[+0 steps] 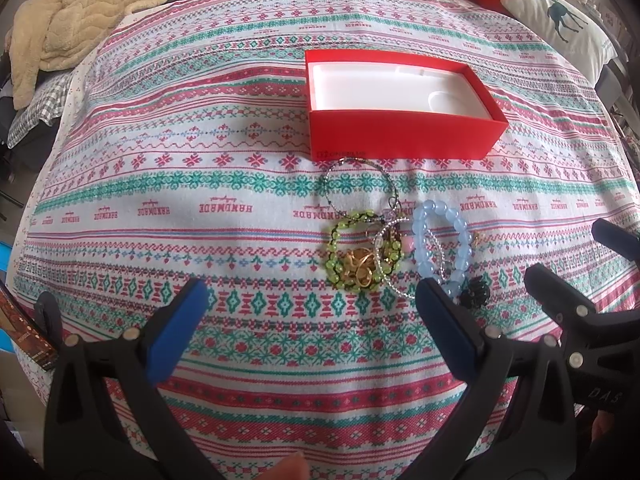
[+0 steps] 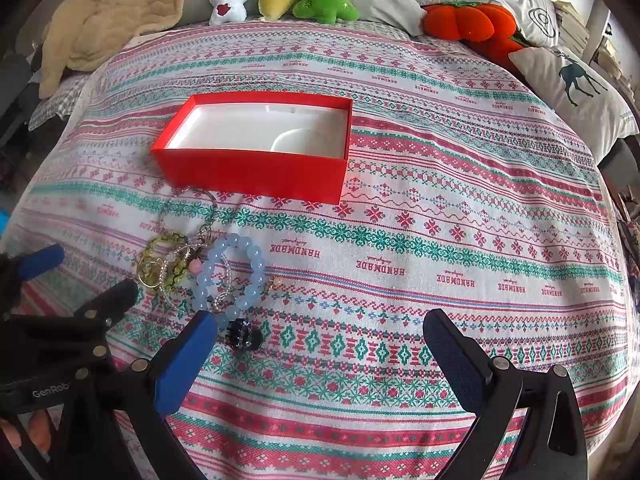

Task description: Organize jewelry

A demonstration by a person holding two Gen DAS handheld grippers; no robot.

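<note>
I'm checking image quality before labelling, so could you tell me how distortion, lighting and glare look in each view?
Left wrist view: strong fisheye bulge bends the cloth stripes, corners go dark, and the red box's white lining is nearly washed out. Right wrist view: the same bulge and dark corners, daylight is soft and even, and the blue bracelet stays fairly sharp.

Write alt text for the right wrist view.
An open hand-held gripper hovers over a patterned bedspread, beside a jewelry pile topped by a blue bead bracelet. Behind the pile sits an empty red box.
</note>
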